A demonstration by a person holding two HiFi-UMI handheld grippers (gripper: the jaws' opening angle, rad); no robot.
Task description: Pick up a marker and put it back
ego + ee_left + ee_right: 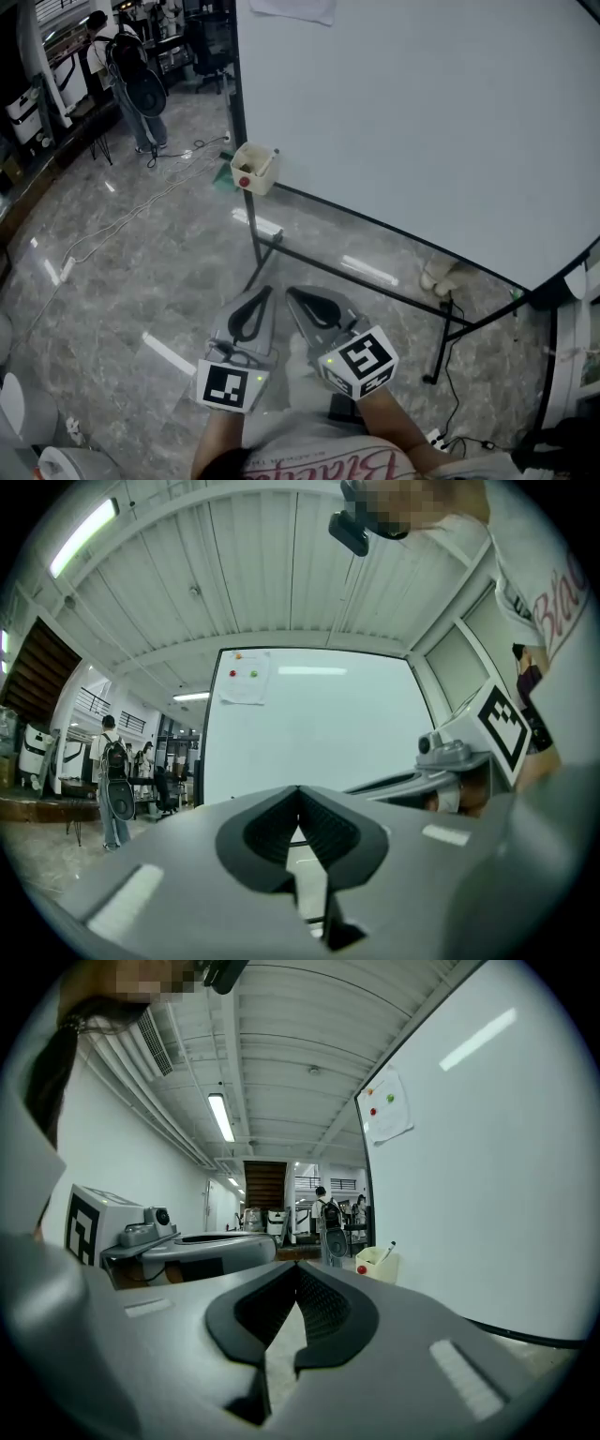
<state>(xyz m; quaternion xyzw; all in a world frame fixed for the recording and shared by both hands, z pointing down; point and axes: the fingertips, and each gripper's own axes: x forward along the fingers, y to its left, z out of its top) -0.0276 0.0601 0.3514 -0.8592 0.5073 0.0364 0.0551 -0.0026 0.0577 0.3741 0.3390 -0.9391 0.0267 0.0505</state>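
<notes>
One marker (386, 1251) leans inside the cream holder (253, 169).

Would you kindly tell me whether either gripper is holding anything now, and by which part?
Nothing is held: the left gripper and the right gripper both have jaws shut and empty. The marker stands in the cream box by the whiteboard.

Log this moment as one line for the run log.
left gripper: shut, empty | right gripper: shut, empty | marker: in holder box at whiteboard corner | stage: pick not yet begun
</notes>
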